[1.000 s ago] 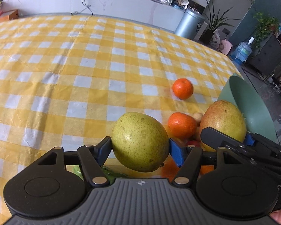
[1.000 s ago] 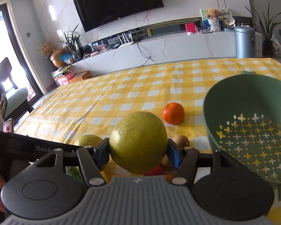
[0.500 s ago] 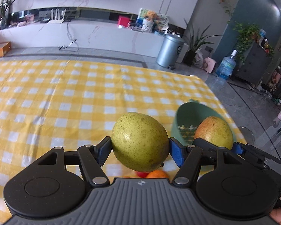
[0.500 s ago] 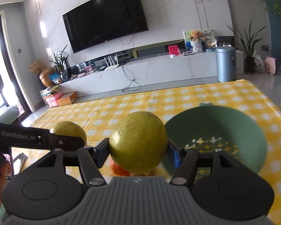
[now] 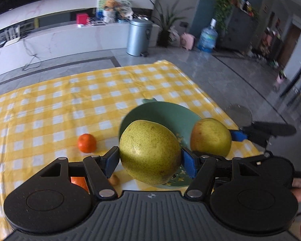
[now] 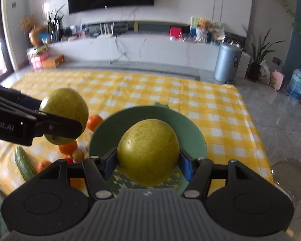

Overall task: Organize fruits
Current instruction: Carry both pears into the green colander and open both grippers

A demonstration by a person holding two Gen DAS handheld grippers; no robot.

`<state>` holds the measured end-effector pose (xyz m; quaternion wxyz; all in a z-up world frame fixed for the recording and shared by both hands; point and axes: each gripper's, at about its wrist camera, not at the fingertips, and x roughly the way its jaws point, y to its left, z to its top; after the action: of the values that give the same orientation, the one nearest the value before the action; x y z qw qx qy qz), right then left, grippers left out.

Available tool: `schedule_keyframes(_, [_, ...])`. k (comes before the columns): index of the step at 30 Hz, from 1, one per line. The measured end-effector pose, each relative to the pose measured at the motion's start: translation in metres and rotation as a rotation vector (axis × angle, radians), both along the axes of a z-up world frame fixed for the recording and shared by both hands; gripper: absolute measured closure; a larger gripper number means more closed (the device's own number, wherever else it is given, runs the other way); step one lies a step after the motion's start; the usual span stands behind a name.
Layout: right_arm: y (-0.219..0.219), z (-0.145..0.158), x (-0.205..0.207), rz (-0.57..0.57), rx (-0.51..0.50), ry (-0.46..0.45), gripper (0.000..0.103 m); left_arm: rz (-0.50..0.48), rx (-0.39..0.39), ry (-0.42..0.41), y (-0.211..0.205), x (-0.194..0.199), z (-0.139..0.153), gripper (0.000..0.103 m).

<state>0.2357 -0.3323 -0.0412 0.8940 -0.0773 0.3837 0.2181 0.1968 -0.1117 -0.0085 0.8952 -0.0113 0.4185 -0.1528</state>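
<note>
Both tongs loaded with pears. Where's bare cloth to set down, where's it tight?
Free: checked tablecloth behind the green bowl to the far edge, and the strip along its right. Bowl interior holds no fruit. Crowded: left of the bowl, where oranges, cucumber and small fruits cluster under the left tongs.

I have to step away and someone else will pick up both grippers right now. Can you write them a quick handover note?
Left gripper: shut on a green pear, held in the air.
Right gripper: shut on a yellow-green pear, held above the green colander bowl.
The bowl sits on the yellow checked tablecloth; no fruit can be seen in it yet, though the pear hides part of it.
On the cloth to the bowl's left: tangerines, a cucumber and other small pieces.
Left to do: set both pears in the bowl, then gather the loose fruit.
</note>
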Motion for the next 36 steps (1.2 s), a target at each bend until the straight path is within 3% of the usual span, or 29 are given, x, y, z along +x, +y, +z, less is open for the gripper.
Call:
schedule_keyframes(7, [0.002, -0.027, 0.032, 0.111, -0.111, 0.161, 0.042, -0.091, 0.099, 0.087, -0.026, 0.021, -0.028, 0.027])
schedule_keyframes(16, [0.009, -0.048, 0.057, 0.187, -0.185, 0.272, 0.042, -0.178, 0.174, 0.135, -0.047, 0.04, -0.049, 0.027])
schedule_keyframes(27, [0.018, -0.06, 0.064, 0.241, -0.281, 0.292, 0.042, -0.201, 0.237, 0.212, -0.057, 0.06, -0.07, 0.027])
schedule_keyframes(36, [0.024, -0.066, 0.065, 0.272, -0.299, 0.334, 0.042, -0.187, 0.266, 0.262, -0.058, 0.067, -0.081, 0.027])
